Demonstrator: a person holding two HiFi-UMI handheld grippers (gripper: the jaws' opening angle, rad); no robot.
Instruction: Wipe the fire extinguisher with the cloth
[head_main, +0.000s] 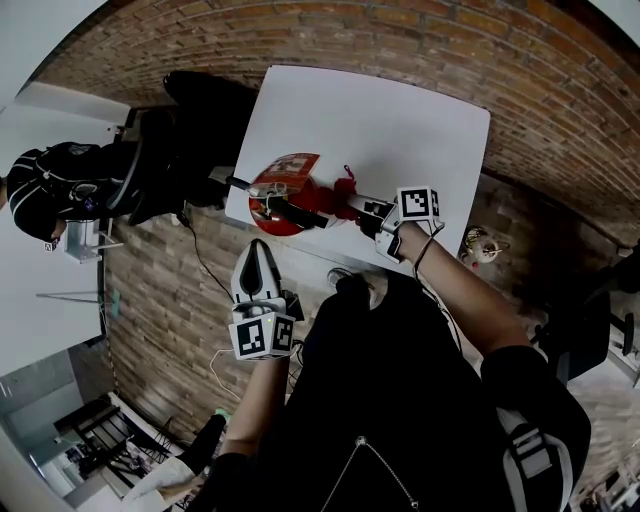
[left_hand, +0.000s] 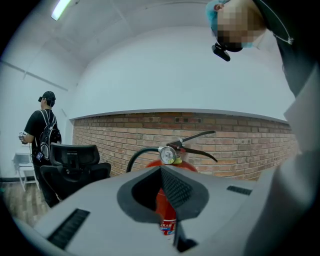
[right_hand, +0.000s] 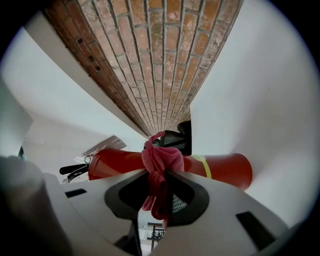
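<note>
A red fire extinguisher (head_main: 283, 205) with a black hose and lever stands near the front left corner of the white table (head_main: 400, 130). My right gripper (head_main: 354, 204) is at its right side, shut on a pink-red cloth (head_main: 344, 187). In the right gripper view the cloth (right_hand: 160, 159) bunches between the jaws and lies against the red cylinder (right_hand: 220, 167). My left gripper (head_main: 258, 248) hovers off the table's front edge and points at the extinguisher. Its jaws meet with nothing held. The left gripper view shows the gauge (left_hand: 166, 155) and red body (left_hand: 166, 207) just beyond the left gripper (left_hand: 162, 172).
A person in black with a cap (head_main: 50, 185) stands at the left, also in the left gripper view as the person (left_hand: 44, 127). A black office chair (left_hand: 75, 162) sits between that person and the table. The floor is brick, with a cable (head_main: 205, 265) trailing across it.
</note>
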